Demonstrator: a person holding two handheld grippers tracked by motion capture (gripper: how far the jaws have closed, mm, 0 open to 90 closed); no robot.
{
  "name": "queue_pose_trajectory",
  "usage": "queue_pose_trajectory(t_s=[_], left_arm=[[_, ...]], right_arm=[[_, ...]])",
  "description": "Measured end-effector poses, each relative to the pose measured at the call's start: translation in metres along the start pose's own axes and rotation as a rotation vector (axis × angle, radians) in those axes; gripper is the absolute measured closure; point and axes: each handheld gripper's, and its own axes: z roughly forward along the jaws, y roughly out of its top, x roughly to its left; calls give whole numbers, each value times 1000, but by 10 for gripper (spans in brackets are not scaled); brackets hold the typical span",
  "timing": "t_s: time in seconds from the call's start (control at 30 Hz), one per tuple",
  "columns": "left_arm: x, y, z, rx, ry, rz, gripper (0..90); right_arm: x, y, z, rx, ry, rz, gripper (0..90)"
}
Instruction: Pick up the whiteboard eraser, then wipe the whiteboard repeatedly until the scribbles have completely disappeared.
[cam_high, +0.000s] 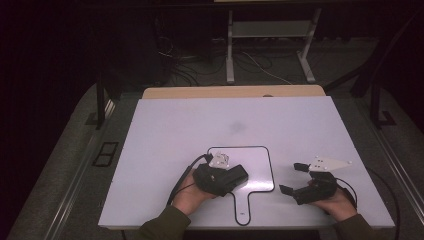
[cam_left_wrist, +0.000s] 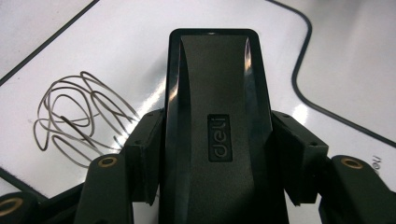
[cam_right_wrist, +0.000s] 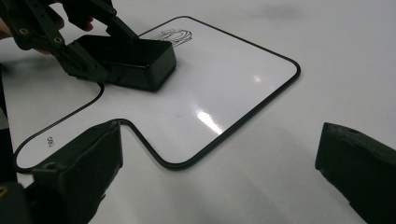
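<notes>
White rectangular table top (cam_high: 165, 130), dim surroundings. On its near centre lies a flat white paddle-shaped whiteboard with a thin black rim (cam_high: 260, 160), its short handle pointing toward the near edge.

Left gripper (cam_high: 231, 176): held in the person's left hand (cam_high: 192, 192), over the near-left part of the whiteboard. Its jaws are closed against the two long sides of a black rectangular plastic board eraser embossed "deli" (cam_left_wrist: 217, 121). In the right gripper view the eraser (cam_right_wrist: 135, 60) rests flat on the whiteboard surface (cam_right_wrist: 219, 93).

A grey scribble of looping marker lines (cam_left_wrist: 79, 116) sits on the whiteboard just left of the eraser in the left gripper view; in the right gripper view the scribble (cam_right_wrist: 175, 35) lies just beyond the eraser's far end. Cannot tell whether the eraser overlaps it.

Right gripper (cam_high: 296, 179): held in the person's right hand (cam_high: 337, 202), to the right of the whiteboard over bare table, well apart from the eraser. Jaws spread wide, nothing between them. Grey three-cornered plate (cam_high: 327, 163) on top.

Floor beyond the far edge: grey metal frame legs (cam_high: 230, 50) and loose cables (cam_high: 260, 65).
</notes>
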Motion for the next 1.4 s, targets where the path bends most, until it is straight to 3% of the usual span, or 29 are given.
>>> queue_pose_trajectory(t_s=[0.33,0.87,1.0,1.13,1.4], left_arm=[[2,1,-11,-33,-14,10,394],[20,-1,-35,-99,-22,-28,393],[23,1,-36,-77,-19,-19,393],[27,3,-37,-81,12,-1,393],[46,12,-34,-63,23,-11,394]], right_arm=[[0,0,0,0,-1,0,0],[0,0,0,0,-1,-3,0],[0,0,0,0,-2,-1,0],[0,-1,0,1,-3,0,0],[-1,0,1,3,-2,8,0]])
